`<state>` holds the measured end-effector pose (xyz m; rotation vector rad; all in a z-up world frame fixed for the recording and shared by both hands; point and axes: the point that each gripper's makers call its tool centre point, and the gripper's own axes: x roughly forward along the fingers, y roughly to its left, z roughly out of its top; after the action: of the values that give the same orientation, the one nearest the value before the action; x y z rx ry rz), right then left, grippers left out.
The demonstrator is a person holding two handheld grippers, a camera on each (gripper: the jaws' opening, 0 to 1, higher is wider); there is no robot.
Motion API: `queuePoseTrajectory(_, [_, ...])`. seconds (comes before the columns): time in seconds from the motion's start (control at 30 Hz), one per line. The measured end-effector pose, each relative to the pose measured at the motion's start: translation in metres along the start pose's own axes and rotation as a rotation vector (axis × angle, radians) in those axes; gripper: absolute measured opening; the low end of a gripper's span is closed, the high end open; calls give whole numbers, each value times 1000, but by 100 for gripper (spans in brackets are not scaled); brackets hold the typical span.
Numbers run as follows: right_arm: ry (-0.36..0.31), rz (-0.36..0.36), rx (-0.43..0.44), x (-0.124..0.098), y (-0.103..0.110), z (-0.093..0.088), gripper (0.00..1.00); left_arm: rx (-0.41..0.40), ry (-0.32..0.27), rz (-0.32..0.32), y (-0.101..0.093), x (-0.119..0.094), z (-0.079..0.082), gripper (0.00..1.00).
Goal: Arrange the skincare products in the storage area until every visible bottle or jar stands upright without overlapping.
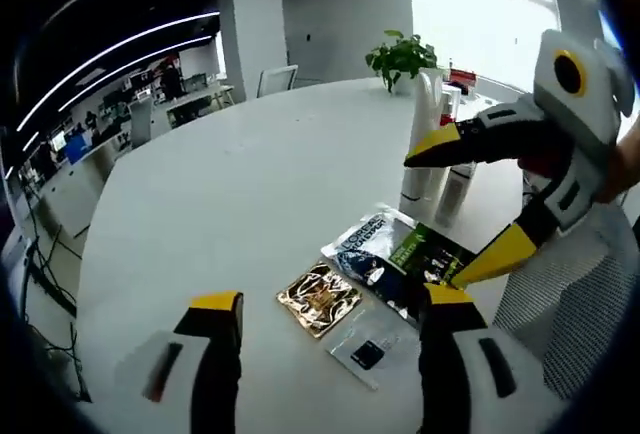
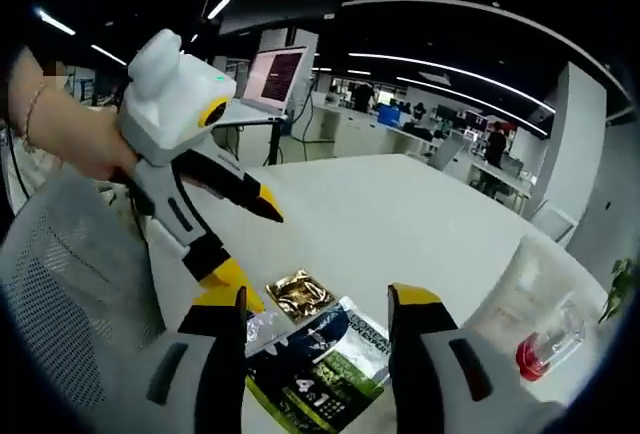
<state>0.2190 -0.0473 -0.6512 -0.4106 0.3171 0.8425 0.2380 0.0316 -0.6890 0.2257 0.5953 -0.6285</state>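
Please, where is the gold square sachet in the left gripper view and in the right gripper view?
Left gripper view: gold sachet lies flat on the white table, low centre, between the gripper's own jaws, left of the dark sachets.
Right gripper view: gold sachet low centre, just above the dark sachets.
Shared landmark: the dark sachets beside it.

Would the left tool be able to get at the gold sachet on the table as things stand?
Probably yes: the left tool is open and empty, the gold sachet lies flat just ahead between its jaws, and nothing covers it; the right tool hangs off to the side.
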Motion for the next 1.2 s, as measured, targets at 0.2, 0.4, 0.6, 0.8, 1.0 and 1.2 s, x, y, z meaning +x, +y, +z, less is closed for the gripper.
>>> queuePoseTrajectory(0.2, [-34, -80, 80, -49, -18, 1, 67, -73, -31, 8, 0, -15, -1, 86])
queuePoseTrajectory(0.4, [-40, -183, 186, -88, -45, -11, 78, -128, -60, 33, -4, -42, -1, 93])
queuePoseTrajectory(0.6, [-36, -265, 287, -111, -71, -33, 90, -159, -80, 61, -3, -67, -4, 98])
queuePoseTrajectory(0.8, [-66, -297, 398, -121, -79, -44, 98, -178, -94, 82, 1, -81, -12, 99])
queuePoseTrajectory(1.0, [-84, -327, 449, -123, -86, -47, 99, -167, -96, 98, 4, -80, -10, 99])
queuePoseTrajectory(1.2, [-67, -322, 441, -122, -82, -49, 99, -175, -94, 106, 4, -80, -11, 99])
